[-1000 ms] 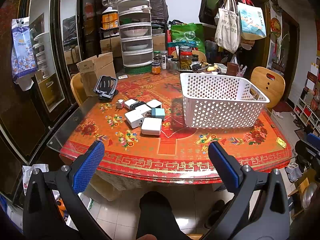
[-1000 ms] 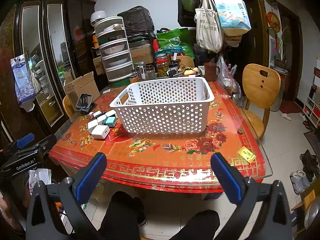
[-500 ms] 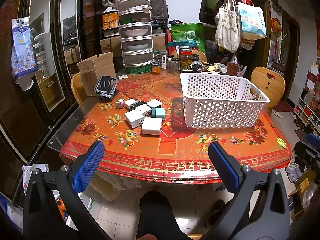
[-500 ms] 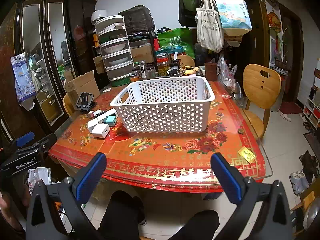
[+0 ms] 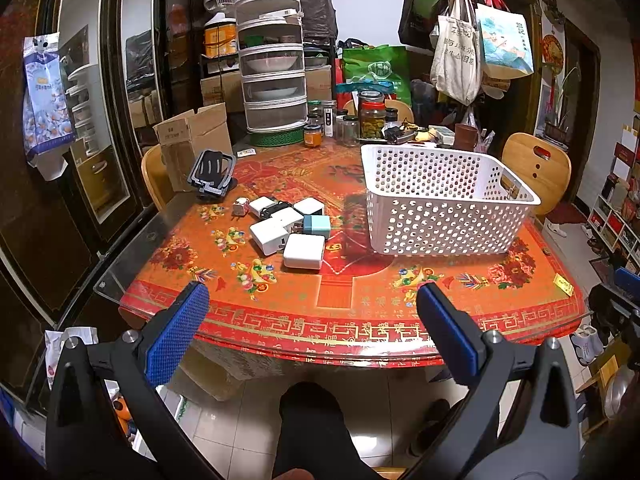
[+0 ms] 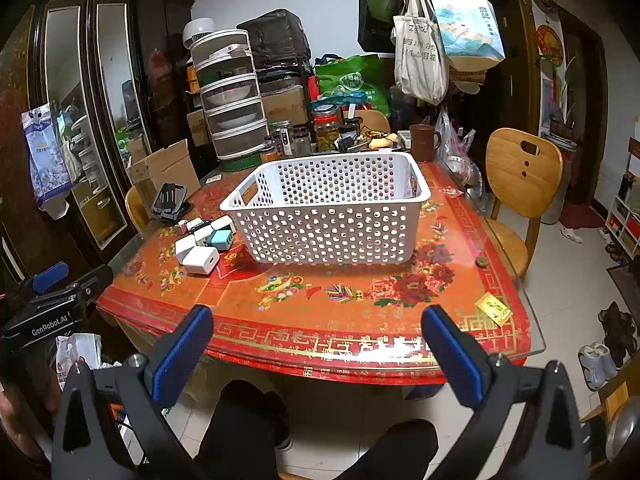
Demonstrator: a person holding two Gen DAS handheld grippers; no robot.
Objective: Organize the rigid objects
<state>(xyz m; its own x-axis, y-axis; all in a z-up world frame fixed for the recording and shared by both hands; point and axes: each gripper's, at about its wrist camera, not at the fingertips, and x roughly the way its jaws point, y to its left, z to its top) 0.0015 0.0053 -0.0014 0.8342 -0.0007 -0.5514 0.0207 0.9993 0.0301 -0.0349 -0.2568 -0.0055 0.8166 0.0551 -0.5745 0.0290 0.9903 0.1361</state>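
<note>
Both grippers hang released off the counter's [image 5: 360, 332] near edge: left gripper [image 5: 312, 332], marked "GenRobot.AI", and right gripper [image 6: 316, 344]. White chargers [image 5: 286, 228] cluster on the counter just left of the white basket [image 5: 444, 216], apart from it

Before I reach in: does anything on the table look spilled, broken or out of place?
Nothing spilled or broken. The chargers lie in a loose jumble left of the basket, pointing every which way.
</note>
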